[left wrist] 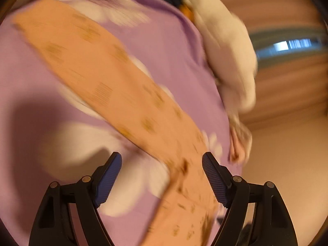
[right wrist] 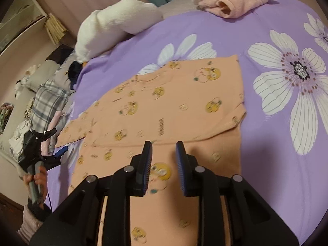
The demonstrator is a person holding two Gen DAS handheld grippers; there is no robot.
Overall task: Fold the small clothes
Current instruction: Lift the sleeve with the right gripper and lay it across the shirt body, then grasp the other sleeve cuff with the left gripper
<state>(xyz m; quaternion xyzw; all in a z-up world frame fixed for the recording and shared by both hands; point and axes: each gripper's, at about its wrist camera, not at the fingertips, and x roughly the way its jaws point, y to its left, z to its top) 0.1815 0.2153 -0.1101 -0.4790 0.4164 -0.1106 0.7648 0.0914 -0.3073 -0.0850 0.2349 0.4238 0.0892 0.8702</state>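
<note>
A: Garment position?

B: Orange printed garment (right wrist: 164,106) lies flat on the purple flowered bedspread (right wrist: 266,41), centre of the right wrist frame. Long axis runs from the bottom centre up toward the upper right. An upper layer is folded over; its fold edge crosses the frame just above the fingertips, and a sleeve-like flap sticks out at the left.

A: And in the left wrist view?

B: Heavily blurred. The garment (left wrist: 114,78) reads as an orange band running diagonally from upper left to lower right over the bedspread (left wrist: 168,41).

A: Right hand-held gripper?

B: Right hand-held gripper (right wrist: 164,145) sits at the bottom centre, jaws parted by a narrow gap with nothing pinched between them. It hovers over the lower layer of the garment; contact with the cloth I cannot tell.

A: Left one?

B: Left hand-held gripper (left wrist: 162,155) is spread wide. The orange band passes between its fingers, pads not pressing on it. In the right wrist view it (right wrist: 55,143) shows at the lower left edge, beside the garment's left flap, held by a hand (right wrist: 38,181).

A: Anything else on the bed?

B: White plush pillow (right wrist: 114,24) upper left, folded pink cloth (right wrist: 235,4) top right.
</note>
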